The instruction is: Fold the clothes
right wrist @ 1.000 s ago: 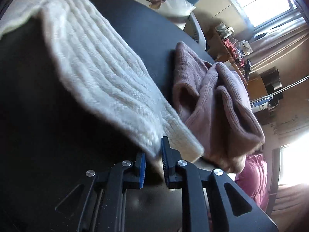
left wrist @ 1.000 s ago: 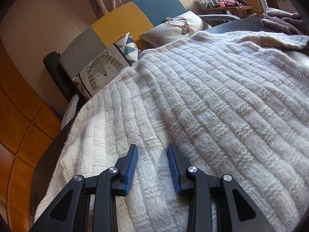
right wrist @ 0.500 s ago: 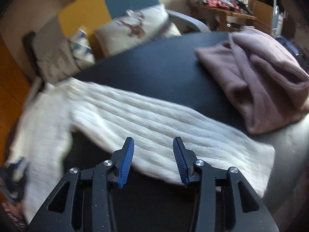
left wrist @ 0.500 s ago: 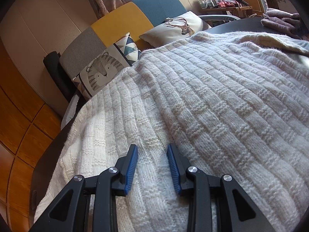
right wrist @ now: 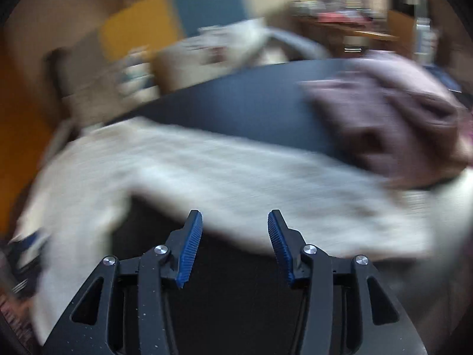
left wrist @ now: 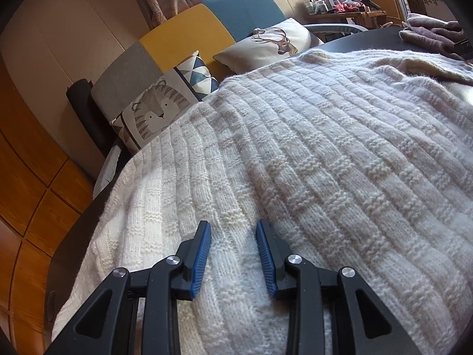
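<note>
Since a second ago: right gripper [right wrist: 235,245] let go of the sleeve cuff it was pinching and swung round to face the table; left one basically hasn't budged.

Right gripper: jaws spread wide, nothing between them, sitting at bottom centre of a pretty smeared right wrist view.

Left gripper [left wrist: 233,254]: jaws apart, blue pads [left wrist: 202,254] resting down on the knit at bottom centre of its view, not pinching any fabric as far as I can see.

Cream sweater [left wrist: 310,159]: chunky ribbed knit spread over the dark table [right wrist: 245,103], fills most of the left view. In the right view its sleeve [right wrist: 251,183] runs across the middle of the frame, left to right, just beyond the fingertips.

Mauve sweater [right wrist: 393,118]: bunched up at the right of the right view, its near edge just beside the cream sleeve; too blurry to say if they touch.

Background: sofa [left wrist: 189,32] with a tiger cushion [left wrist: 153,112] and a deer cushion [left wrist: 272,41], upper left of the left view.
</note>
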`<act>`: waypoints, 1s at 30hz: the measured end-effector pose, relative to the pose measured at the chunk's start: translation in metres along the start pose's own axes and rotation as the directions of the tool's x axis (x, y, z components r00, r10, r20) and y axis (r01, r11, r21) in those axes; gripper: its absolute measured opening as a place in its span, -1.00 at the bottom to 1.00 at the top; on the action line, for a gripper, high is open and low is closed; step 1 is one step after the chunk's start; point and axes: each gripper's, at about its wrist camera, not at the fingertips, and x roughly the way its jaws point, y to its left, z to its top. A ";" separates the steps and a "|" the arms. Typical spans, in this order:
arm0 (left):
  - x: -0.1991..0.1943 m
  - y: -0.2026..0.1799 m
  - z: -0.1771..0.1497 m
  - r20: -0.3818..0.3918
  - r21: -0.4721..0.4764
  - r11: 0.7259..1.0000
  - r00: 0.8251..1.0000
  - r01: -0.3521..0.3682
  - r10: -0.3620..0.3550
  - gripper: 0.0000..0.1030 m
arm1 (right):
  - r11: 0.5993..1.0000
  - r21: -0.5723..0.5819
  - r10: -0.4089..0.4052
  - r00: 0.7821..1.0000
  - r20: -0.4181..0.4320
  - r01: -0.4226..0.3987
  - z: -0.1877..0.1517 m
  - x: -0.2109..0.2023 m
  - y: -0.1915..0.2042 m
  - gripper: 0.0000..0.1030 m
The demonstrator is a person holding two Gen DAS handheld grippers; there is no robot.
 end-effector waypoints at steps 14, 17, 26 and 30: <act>-0.077 0.025 -0.016 0.072 -0.173 0.957 0.972 0.233 -0.224 -0.37 | 0.905 0.117 0.423 0.890 -0.171 -0.408 -0.058 0.024 0.030 -0.03; -0.086 0.052 -0.041 0.053 -0.349 0.898 0.963 0.267 -0.265 -0.37 | 0.913 0.013 0.402 0.895 -0.194 -0.407 -0.069 0.012 0.044 0.35; -0.092 0.118 -0.143 0.064 -0.757 0.578 0.915 0.304 -0.397 -0.38 | 0.894 -0.220 0.342 0.911 -0.228 -0.391 -0.098 0.008 0.099 0.41; -0.089 0.105 -0.145 0.124 -0.750 0.541 0.884 0.381 -0.451 -0.37 | 0.870 -0.300 0.332 0.915 -0.232 -0.392 -0.106 0.007 0.123 0.41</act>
